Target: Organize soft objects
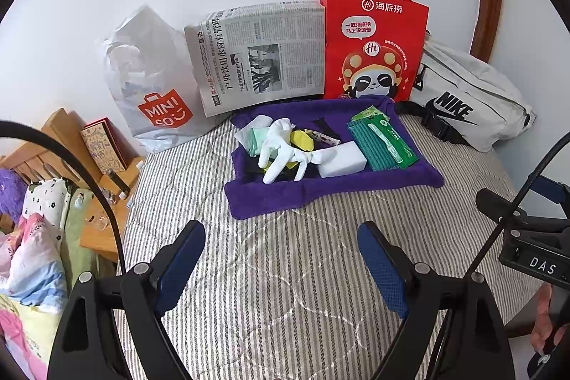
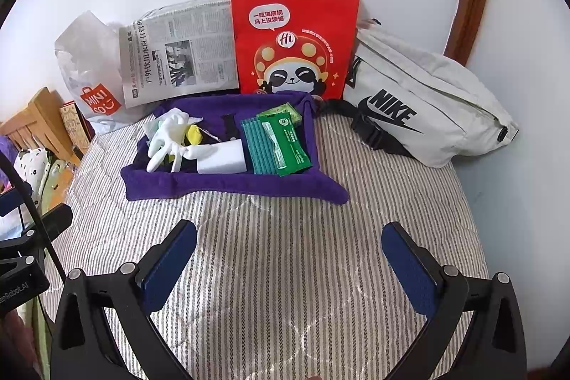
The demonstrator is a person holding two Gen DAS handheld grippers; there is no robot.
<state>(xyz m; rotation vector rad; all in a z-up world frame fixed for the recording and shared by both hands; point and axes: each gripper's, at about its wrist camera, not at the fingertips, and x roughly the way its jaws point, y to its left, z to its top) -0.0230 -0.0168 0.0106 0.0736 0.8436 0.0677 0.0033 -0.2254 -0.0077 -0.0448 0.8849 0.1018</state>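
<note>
Two grippers: left gripper (image 1: 281,259) and right gripper (image 2: 288,262) both hang over the striped quilt (image 1: 285,273), fingers spread wide, nothing between them, well short of the tray.
Soft things, place: all lie together inside the purple cloth tray (image 1: 320,194), which sits on the quilt just in front of the red paper bag (image 1: 374,41) and the newspaper-wrapped box (image 1: 260,56).
White glove (image 1: 281,145): limp, light, fingers splayed over the pile at the tray's left; a pinch at the cuff or palm should lift it whole, while a fingertip hold may stretch or slip.
White sponge block (image 1: 342,161): springy and light, lies touching the glove; squeeze across its short sides, and gently, since it will squash.
Green ribbed cloth (image 1: 370,146): folded, floppy, at the tray's right; take it by a folded edge so it does not open out.
Green packet (image 1: 392,141): lies on the ribbed cloth, glossy wrap, likely slippery; grip an edge seam.
Yellow piece (image 1: 302,138): mostly hidden under the glove, kind not clear.
Stage: the gathered tray fits either a sorted result or a heap awaiting sorting into the bags behind, including the Nike pouch (image 1: 470,105) and Miniso bag (image 1: 153,88).
</note>
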